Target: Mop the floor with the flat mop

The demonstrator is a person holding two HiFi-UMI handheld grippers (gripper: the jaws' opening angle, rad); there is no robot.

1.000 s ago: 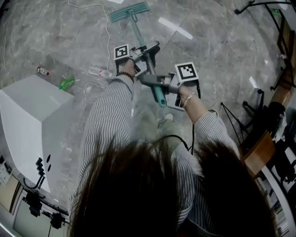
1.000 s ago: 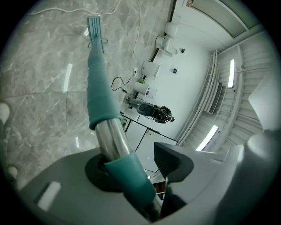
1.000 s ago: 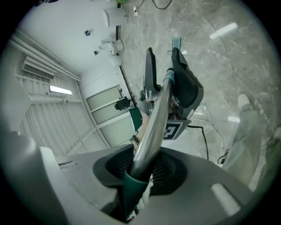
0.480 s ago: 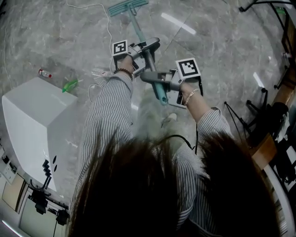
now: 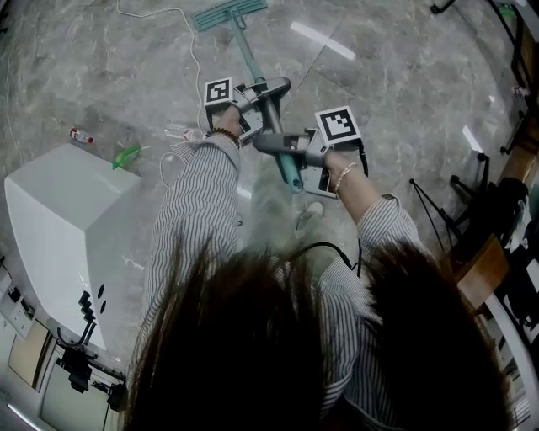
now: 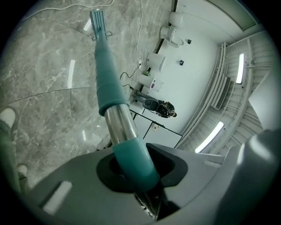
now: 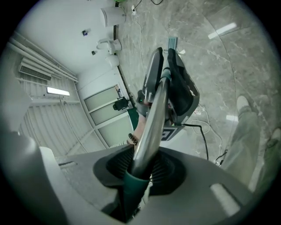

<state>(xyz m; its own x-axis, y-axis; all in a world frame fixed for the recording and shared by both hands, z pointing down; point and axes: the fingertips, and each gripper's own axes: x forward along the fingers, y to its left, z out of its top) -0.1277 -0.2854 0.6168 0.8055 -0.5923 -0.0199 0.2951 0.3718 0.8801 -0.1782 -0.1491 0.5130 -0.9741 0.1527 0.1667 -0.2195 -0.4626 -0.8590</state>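
The flat mop lies with its teal head [image 5: 229,14] on the grey marble floor at the top of the head view. Its metal handle [image 5: 253,63] slants back toward me. My left gripper [image 5: 268,91] has just been closing and now clamps the handle's teal sleeve [image 6: 131,162], with the shaft [image 6: 107,88] running out to the mop head [image 6: 97,19]. My right gripper [image 5: 285,148] grips lower down, near the teal end [image 5: 290,175]. Its jaws have also just been closing, and its pads pinch the handle [image 7: 151,123]. The left gripper [image 7: 173,83] shows ahead of it.
A white cabinet [image 5: 67,227] stands at the left, with a red-capped bottle [image 5: 80,135] and a green object [image 5: 126,156] on the floor beside it. A white cable [image 5: 198,59] trails near the mop. Black stands and a wooden chair [image 5: 484,269] crowd the right side. My shoe [image 5: 307,210] is under the handle.
The left gripper's jaws have drawn in round the handle. The mop head now sits slightly higher in the head view. Both hands stay in nearly the same place.
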